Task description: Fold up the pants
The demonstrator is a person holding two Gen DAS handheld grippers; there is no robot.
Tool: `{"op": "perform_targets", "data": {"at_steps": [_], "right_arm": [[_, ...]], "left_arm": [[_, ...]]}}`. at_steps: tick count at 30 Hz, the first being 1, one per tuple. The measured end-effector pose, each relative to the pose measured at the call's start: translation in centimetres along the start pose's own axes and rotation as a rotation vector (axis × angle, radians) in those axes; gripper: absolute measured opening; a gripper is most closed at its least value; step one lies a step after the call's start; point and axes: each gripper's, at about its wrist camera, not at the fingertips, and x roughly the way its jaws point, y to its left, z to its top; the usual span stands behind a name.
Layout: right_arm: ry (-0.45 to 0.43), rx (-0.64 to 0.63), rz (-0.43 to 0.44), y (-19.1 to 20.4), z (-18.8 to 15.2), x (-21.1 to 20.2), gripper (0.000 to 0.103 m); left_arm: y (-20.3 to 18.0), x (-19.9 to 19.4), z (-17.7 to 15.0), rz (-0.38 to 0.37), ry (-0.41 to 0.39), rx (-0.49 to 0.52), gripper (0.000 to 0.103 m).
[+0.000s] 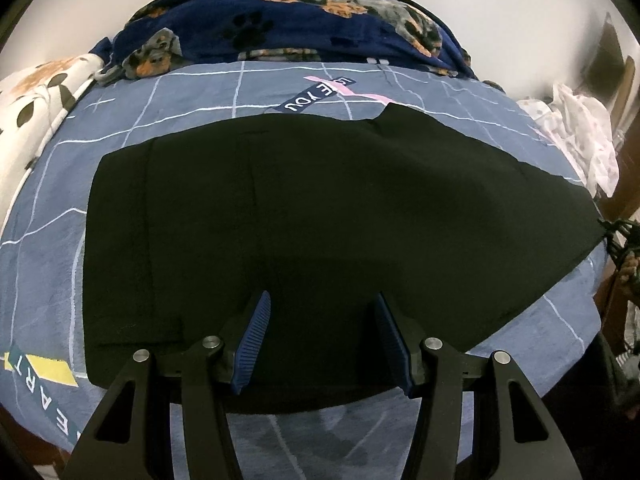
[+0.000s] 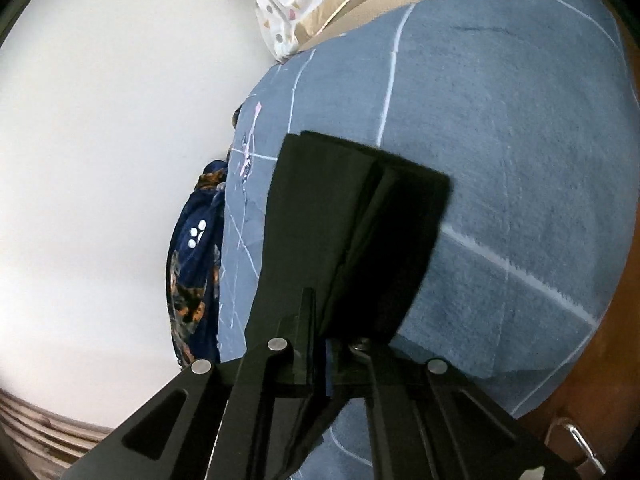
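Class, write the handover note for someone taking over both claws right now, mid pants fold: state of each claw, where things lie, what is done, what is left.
Left claw: open, empty, poised above the near edge of the black pants.
Right claw: shut on one end of the pants, which it holds raised off the bed; which end, I cannot tell.
Pants: the rest lies flat across the blue grid bedsheet, in front of the dog-print blanket.
Done: the held end looks doubled in layers.
Left: probably carry the raised end over the flat part, lay it down and smooth it.
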Motion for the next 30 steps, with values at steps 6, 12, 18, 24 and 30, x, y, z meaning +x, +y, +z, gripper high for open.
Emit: {"op": "perform_targets", "data": {"at_steps": [6, 12, 18, 24, 30], "right_arm": [[-0.04, -0.031, -0.037, -0.1, 0.7, -2.1, 0.009], [-0.048, -0.055, -0.071, 0.3, 0.6, -2.7, 0.007], [-0.106, 0.028, 0.012, -1.3, 1.5, -4.5, 0.013], [-0.178, 0.002, -0.013, -1.2, 3.3, -7.5, 0.03], [-0.134, -0.017, -0.046, -1.7, 3.4, -6.0, 0.027]], "left_arm": [[0.0, 0.0, -0.1, 0.012, 0.0, 0.009, 0.055], [0.0, 0.0, -0.2, 0.015, 0.001, 0.016, 0.055], [0.1, 0.0, -0.2, 0.021, 0.003, 0.026, 0.056], [-0.1, 0.0, -0.1, 0.016, 0.005, 0.025, 0.06], [-0.4, -0.2, 0.1, 0.031, 0.021, 0.043, 0.06]]}}
